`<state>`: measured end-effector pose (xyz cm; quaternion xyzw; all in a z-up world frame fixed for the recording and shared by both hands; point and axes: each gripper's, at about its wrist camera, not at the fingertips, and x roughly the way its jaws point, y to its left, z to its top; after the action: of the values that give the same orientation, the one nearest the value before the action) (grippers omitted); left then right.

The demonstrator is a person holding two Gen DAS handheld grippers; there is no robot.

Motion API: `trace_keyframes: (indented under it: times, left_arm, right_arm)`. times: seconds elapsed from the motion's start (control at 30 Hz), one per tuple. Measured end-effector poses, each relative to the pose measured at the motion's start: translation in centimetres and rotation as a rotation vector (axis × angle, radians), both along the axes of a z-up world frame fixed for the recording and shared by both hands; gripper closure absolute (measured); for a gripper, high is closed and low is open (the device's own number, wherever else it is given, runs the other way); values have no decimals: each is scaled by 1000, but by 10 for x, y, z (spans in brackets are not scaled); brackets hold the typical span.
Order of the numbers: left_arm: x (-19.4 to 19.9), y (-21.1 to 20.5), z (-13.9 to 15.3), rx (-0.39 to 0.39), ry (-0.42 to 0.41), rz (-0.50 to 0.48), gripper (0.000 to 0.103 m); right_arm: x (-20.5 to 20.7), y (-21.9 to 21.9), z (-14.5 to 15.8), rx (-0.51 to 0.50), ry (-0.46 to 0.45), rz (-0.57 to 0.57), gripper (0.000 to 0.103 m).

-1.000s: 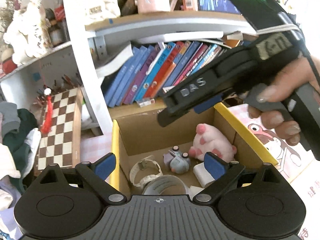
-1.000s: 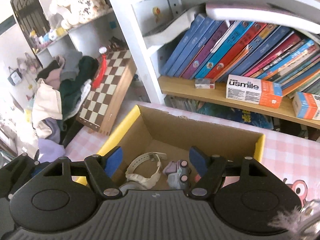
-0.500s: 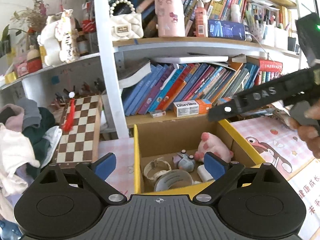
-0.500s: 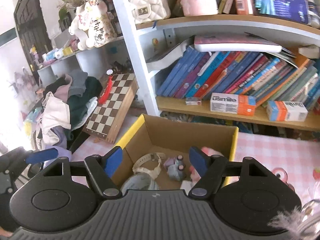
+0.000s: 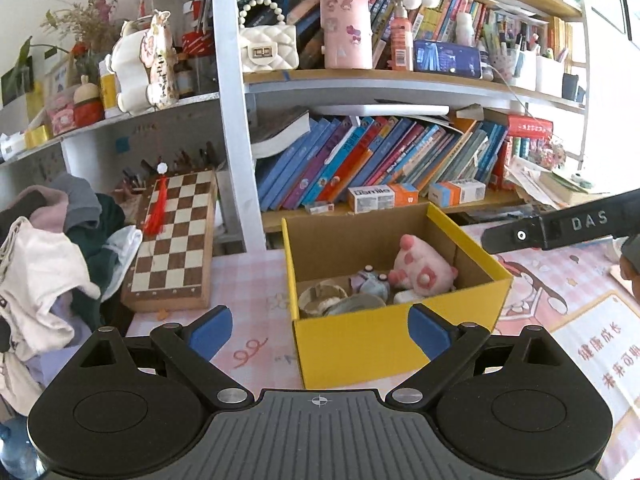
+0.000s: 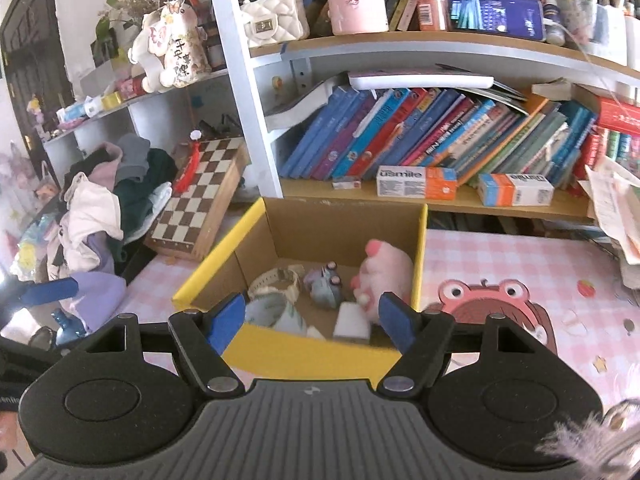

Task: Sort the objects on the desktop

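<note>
A yellow-rimmed cardboard box (image 5: 384, 340) stands on the pink checked desk, also in the right wrist view (image 6: 216, 264). Inside lie a pink plush pig (image 5: 420, 266) (image 6: 384, 276), a small grey-purple toy (image 5: 372, 282) (image 6: 326, 284), a beige watch (image 5: 320, 296) (image 6: 280, 280), a tape roll (image 5: 356, 304) (image 6: 268, 314) and a white block (image 6: 352, 322). My left gripper (image 5: 318, 330) is open and empty, in front of the box. My right gripper (image 6: 312, 320) is open and empty, above the box's near edge. Its body shows at the right of the left wrist view (image 5: 560, 228).
A chessboard box (image 5: 174, 240) leans left of the box beside a heap of clothes (image 5: 44, 264). A bookshelf with slanted books (image 5: 380, 160) and small cartons (image 5: 382, 196) stands behind. A frog-print mat (image 6: 500, 308) covers the desk to the right.
Both grippers have pulled back and up from the box. The right gripper has moved off to the right of the left wrist view. The box contents have not moved.
</note>
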<state>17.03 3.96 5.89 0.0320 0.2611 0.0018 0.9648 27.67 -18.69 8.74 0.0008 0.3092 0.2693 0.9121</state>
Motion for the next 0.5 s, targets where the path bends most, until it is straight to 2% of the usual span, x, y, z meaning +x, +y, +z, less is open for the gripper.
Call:
trace_keyframes:
  times: [0.5]
  left_arm:
    - [-50,14,-10,-1,-4,-17,7]
  right_arm:
    - [-74,2,-17,-38,-36,-80,27]
